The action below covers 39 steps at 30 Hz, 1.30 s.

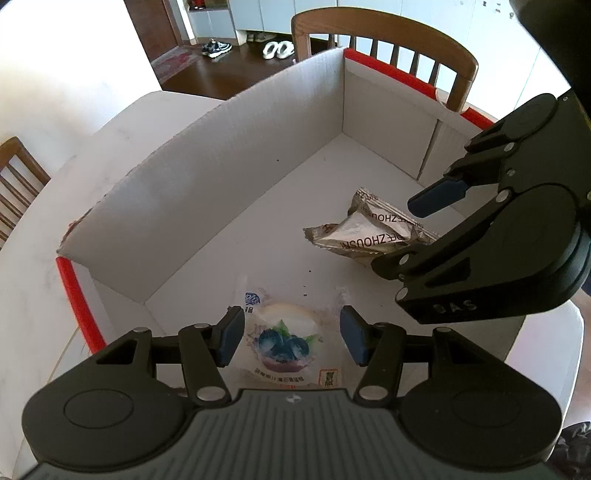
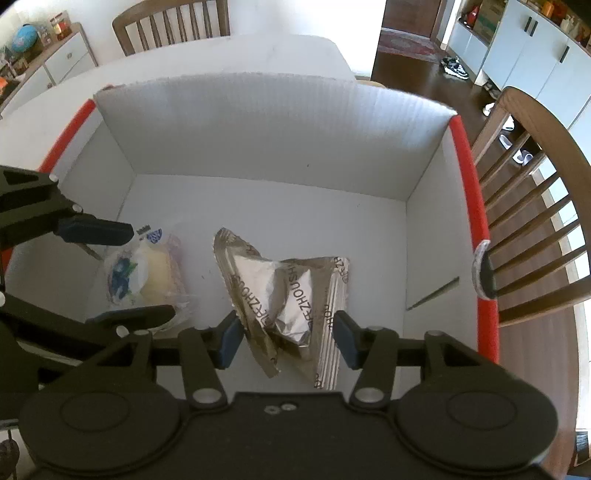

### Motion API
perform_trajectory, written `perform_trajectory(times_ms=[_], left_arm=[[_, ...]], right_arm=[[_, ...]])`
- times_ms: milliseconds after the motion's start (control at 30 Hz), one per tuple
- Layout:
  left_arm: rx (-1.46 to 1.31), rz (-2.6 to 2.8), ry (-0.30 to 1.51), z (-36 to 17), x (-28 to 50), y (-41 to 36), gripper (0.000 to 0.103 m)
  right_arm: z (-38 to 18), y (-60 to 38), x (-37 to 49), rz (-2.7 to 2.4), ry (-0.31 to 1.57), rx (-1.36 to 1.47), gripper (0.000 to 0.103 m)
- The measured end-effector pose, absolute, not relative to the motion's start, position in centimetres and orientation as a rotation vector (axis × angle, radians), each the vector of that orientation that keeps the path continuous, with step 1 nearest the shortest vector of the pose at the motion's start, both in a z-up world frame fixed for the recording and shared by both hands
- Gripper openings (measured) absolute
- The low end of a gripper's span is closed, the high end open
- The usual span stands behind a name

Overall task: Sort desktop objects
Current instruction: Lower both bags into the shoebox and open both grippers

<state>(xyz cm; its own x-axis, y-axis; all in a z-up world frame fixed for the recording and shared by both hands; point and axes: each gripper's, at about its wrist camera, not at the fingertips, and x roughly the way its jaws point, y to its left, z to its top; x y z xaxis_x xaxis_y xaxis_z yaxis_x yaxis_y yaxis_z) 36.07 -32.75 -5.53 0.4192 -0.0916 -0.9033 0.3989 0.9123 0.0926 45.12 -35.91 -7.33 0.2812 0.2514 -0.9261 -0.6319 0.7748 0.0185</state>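
Cardboard box [image 1: 207, 192], white inside with red-taped rims, sits open on the pale table [image 1: 33, 280] and takes up most of both wrist views. My left gripper [image 1: 291, 334] points steeply down into the near end of the box; its jaws stand apart, and the blue pads [image 1: 231, 334] flank a clear bread packet [image 1: 282, 339] printed with blueberries without pressing on it. The packet lies flat on the box floor between those pads. My right gripper [image 2: 286, 338] points down beside the left one, and its jaws also stand open. Below it lie the foil snack packets [image 2: 291, 295], silver-brown wrappers with dark lettering, crumpled and overlapping so that I cannot tell exactly how many there are. The right pads [image 2: 231, 339] sit at either side of the wrappers' near ends; neither pad clamps the foil. In the left wrist view the foil packets [image 1: 373, 232] rest toward the middle of the floor, partly behind the black body of the right gripper [image 1: 436, 221], and well apart from the bread packet. In the right wrist view the bread packet [image 2: 147, 273] lies just beside the foil on the left, between the fingers of the left gripper [image 2: 122, 273]. Wooden slat-back chairs [image 1: 376, 33] stand behind the box, and another chair [image 2: 535, 192] stands along its right red rim. Shoes [image 1: 218, 48] lie on the dark floor by the white cabinets [image 2: 535, 55].
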Motion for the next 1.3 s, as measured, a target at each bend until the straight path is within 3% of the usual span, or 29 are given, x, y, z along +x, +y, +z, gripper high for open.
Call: perform_trajectory(times_ms=[1300], left_arm=[[0.153, -0.262, 0.821, 3.6, 25.5, -27.4, 0.056]], right_arm=[[2.6, -36.0, 37.6, 0.670, 0.957, -0.267, 0.054]])
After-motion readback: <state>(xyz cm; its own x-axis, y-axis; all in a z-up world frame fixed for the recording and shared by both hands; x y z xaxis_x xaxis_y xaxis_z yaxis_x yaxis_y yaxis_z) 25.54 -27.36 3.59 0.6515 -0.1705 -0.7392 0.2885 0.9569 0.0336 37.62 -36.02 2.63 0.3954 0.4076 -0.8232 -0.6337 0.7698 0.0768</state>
